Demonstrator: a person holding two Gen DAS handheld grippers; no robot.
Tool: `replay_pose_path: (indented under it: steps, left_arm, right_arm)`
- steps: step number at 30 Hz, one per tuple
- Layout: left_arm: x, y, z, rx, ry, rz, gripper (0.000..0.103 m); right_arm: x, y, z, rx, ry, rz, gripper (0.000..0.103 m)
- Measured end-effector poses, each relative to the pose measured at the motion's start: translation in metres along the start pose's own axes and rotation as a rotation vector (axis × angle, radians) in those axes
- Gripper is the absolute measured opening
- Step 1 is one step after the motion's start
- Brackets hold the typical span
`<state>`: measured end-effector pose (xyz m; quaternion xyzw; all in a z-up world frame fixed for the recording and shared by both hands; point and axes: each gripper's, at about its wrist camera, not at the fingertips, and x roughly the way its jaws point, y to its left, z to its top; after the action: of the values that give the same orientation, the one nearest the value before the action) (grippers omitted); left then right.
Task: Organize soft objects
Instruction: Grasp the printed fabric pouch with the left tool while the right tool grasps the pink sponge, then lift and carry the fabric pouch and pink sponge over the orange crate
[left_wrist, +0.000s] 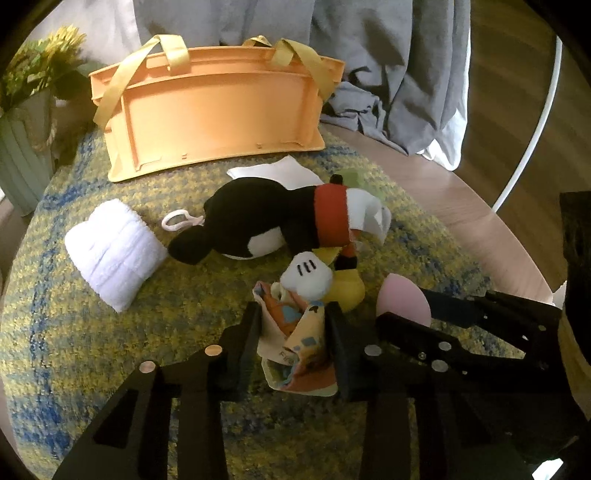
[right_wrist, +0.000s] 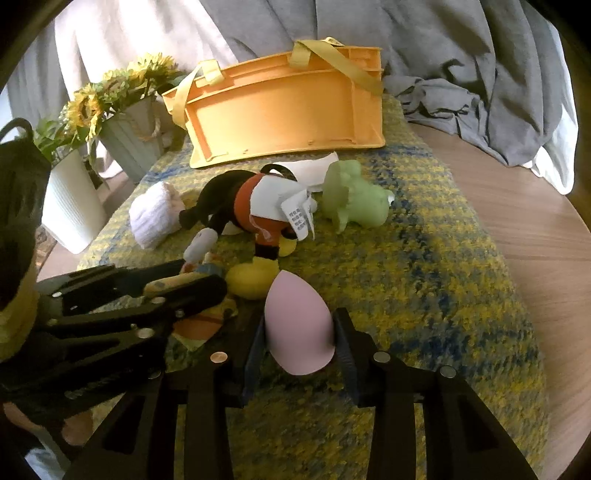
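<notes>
My left gripper (left_wrist: 295, 314) is shut on a crumpled printed cloth (left_wrist: 299, 350) just above the mat. My right gripper (right_wrist: 301, 321) is shut on a pink egg-shaped sponge (right_wrist: 299, 325), which also shows in the left wrist view (left_wrist: 402, 299). A Mickey plush (left_wrist: 266, 218) lies on its side ahead of both grippers, and shows in the right wrist view (right_wrist: 255, 206). A rolled white towel (left_wrist: 114, 251) lies to its left. A green foam toy (right_wrist: 354, 195) lies to its right. An orange basket (left_wrist: 218, 118) with yellow handles stands behind them.
A yellow-blue mat (right_wrist: 424, 277) covers a round wooden table (right_wrist: 535, 229). Potted sunflowers (right_wrist: 110, 99) and a white ribbed pot (right_wrist: 70, 206) stand at the left. Grey bedding (right_wrist: 461, 74) hangs behind. A white paper (left_wrist: 277, 173) lies by the basket.
</notes>
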<state>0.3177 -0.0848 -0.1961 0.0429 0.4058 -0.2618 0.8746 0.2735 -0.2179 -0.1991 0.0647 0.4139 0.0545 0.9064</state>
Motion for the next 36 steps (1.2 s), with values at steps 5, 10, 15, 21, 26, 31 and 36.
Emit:
replay_pose_path:
  steps: [5, 10, 15, 21, 26, 31, 36]
  left_arm:
    - [-0.006, -0.002, -0.002, -0.013, -0.003, 0.02, 0.033]
    - [-0.019, -0.002, -0.01, -0.039, -0.002, 0.043, 0.032]
    - [-0.036, -0.003, -0.015, -0.053, -0.025, 0.081, 0.033]
    - [-0.06, -0.001, -0.008, -0.064, -0.083, 0.123, 0.033]
    - [-0.081, -0.001, 0.006, -0.054, -0.154, 0.161, 0.033]
    - [-0.103, 0.001, 0.02, -0.049, -0.234, 0.193, 0.033]
    - [-0.12, 0.001, 0.037, -0.048, -0.302, 0.196, 0.033]
  right_arm:
    - [-0.004, 0.001, -0.001, 0.004, -0.001, 0.014, 0.038]
    - [-0.012, 0.004, 0.0, -0.005, -0.004, 0.015, 0.038]
    - [-0.021, 0.005, 0.002, -0.019, -0.009, 0.011, 0.038]
    - [-0.036, 0.012, 0.011, -0.029, -0.037, 0.023, 0.038]
    - [-0.051, 0.02, 0.023, -0.036, -0.08, 0.028, 0.038]
    - [-0.067, 0.025, 0.038, -0.034, -0.137, 0.019, 0.038]
    - [-0.084, 0.029, 0.055, -0.032, -0.204, 0.01, 0.038]
